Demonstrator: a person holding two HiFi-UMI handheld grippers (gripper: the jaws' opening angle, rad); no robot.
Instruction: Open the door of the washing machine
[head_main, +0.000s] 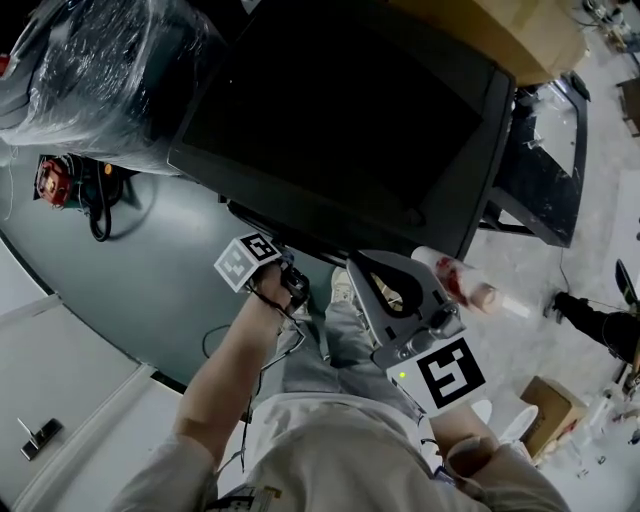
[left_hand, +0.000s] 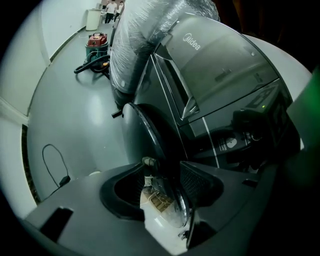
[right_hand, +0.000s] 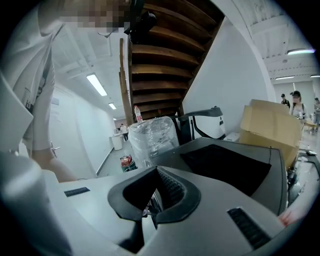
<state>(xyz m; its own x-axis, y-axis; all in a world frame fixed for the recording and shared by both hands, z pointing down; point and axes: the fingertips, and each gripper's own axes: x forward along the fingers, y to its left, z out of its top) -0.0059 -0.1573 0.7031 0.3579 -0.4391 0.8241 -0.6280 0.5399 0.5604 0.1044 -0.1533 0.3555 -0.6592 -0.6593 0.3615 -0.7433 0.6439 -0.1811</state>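
The dark grey washing machine (head_main: 350, 130) stands in front of me, its lid seen from above in the head view. In the left gripper view its front (left_hand: 220, 65) shows the round door (left_hand: 145, 132), seen edge-on and standing out from the front. My left gripper (left_hand: 162, 166) is open, its jaws on either side of the door's rim with a gap showing beside it. In the head view the left gripper (head_main: 290, 283) reaches under the machine's front edge. My right gripper (head_main: 358, 262) hovers beside it, shut and holding nothing. It looks over the machine's top (right_hand: 230, 165).
A plastic-wrapped appliance (head_main: 90, 70) stands left of the machine, with a red vacuum cleaner (head_main: 55, 180) on the floor beyond. A cardboard box (head_main: 500, 25) sits behind the machine and a black stand (head_main: 545, 170) to its right. A cable (left_hand: 55, 165) loops on the floor.
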